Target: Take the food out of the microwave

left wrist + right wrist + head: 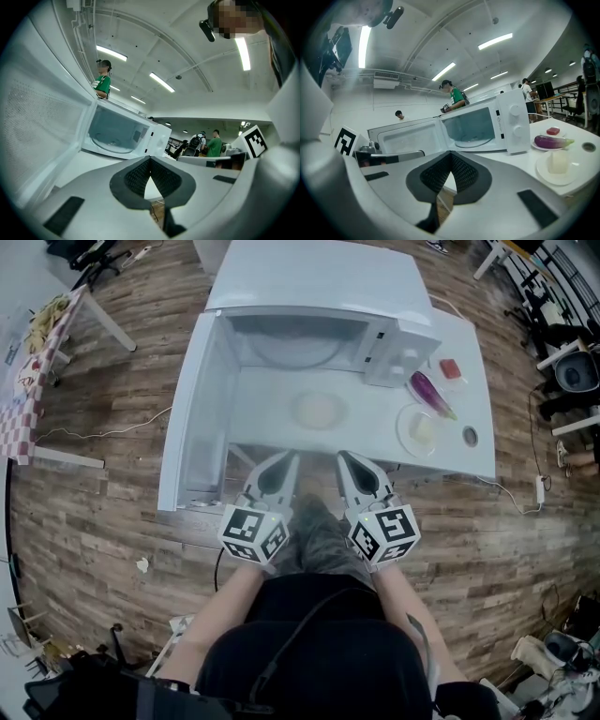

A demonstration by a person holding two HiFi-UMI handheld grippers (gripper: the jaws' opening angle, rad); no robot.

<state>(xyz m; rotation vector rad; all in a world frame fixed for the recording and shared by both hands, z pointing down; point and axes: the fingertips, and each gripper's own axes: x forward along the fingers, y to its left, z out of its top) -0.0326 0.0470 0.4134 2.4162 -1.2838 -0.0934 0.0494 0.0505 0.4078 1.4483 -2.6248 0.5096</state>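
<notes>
The white microwave (pixel 314 296) stands at the back of the white table (pixel 272 432), its door (pixel 192 418) swung wide to the left. Its glass turntable (pixel 298 348) is bare. A round plate of pale food (pixel 319 411) sits on the table just in front of the oven mouth. My left gripper (pixel 290 458) and right gripper (pixel 344 457) hover side by side at the table's near edge, short of that plate, both shut and empty. The left gripper view shows shut jaws (pixel 150 160) facing the microwave (pixel 119 133); the right gripper view shows the same (pixel 450 154).
On the table's right side lie a plate with a pale block (pixel 421 430), a purple eggplant (pixel 431 393), a red piece (pixel 451 368) and a small dark ring (pixel 470 436). Several people stand in the background (pixel 457 99). A checked cloth table (pixel 37 371) stands far left.
</notes>
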